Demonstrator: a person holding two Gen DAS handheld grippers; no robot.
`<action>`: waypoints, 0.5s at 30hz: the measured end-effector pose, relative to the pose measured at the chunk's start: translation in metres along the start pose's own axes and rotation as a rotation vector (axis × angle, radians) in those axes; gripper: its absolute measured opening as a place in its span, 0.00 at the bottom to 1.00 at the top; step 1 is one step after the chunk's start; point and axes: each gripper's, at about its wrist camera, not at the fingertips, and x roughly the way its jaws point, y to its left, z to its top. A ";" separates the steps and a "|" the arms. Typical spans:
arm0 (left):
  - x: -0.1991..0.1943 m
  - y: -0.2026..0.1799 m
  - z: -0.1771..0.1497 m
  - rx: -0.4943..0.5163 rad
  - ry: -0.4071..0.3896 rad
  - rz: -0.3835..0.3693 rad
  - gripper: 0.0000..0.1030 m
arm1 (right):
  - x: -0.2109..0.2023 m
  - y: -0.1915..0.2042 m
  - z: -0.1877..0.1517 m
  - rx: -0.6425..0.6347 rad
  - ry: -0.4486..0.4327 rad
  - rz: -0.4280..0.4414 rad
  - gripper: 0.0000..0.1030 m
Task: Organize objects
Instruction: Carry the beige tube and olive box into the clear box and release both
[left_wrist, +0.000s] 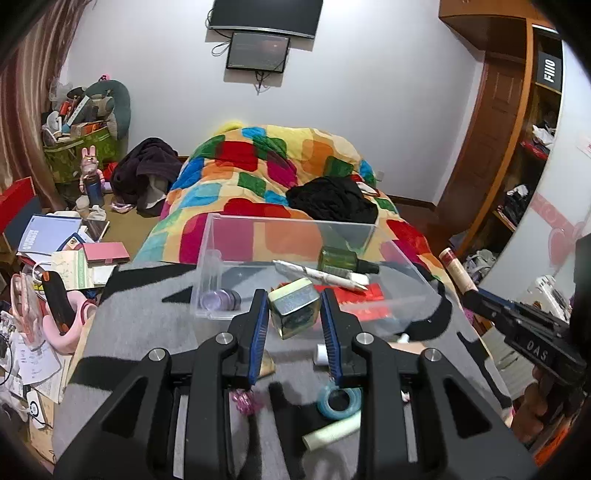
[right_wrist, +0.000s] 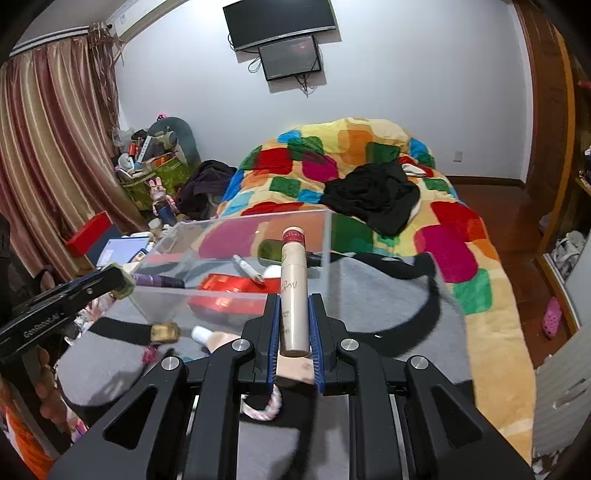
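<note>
My left gripper (left_wrist: 293, 295) is shut on a small gold-green square box (left_wrist: 293, 314), held just in front of the clear plastic bin (left_wrist: 291, 221). My right gripper (right_wrist: 294, 299) is shut on a beige tube with a red-banded cap (right_wrist: 293, 284), which points up toward the bin (right_wrist: 236, 291). Each view shows the other gripper at its edge: the right one (left_wrist: 471, 295) and the left one (right_wrist: 122, 282). A green bottle (left_wrist: 338, 258), a white pen-like tube (left_wrist: 321, 275), a red packet (left_wrist: 360, 295) and purple lids (left_wrist: 218, 299) lie in the bin.
On the grey blanket lie a blue tape roll (left_wrist: 340, 400), a white tube (left_wrist: 330, 432), a pink clip (left_wrist: 243, 400), a gold jar (right_wrist: 164, 331) and a pink-white rope (right_wrist: 266, 406). A colourful quilt (left_wrist: 258, 166) with black clothing (left_wrist: 332, 201) lies behind. Clutter (left_wrist: 55, 258) covers the floor at left.
</note>
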 end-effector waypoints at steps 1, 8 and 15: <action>0.003 0.001 0.002 -0.004 0.003 0.006 0.27 | 0.005 0.003 0.002 0.000 0.006 0.008 0.13; 0.029 0.014 0.008 -0.031 0.043 0.041 0.27 | 0.038 0.010 0.013 -0.002 0.056 -0.001 0.13; 0.056 0.017 0.009 -0.027 0.099 0.046 0.27 | 0.070 0.012 0.021 -0.029 0.117 -0.034 0.13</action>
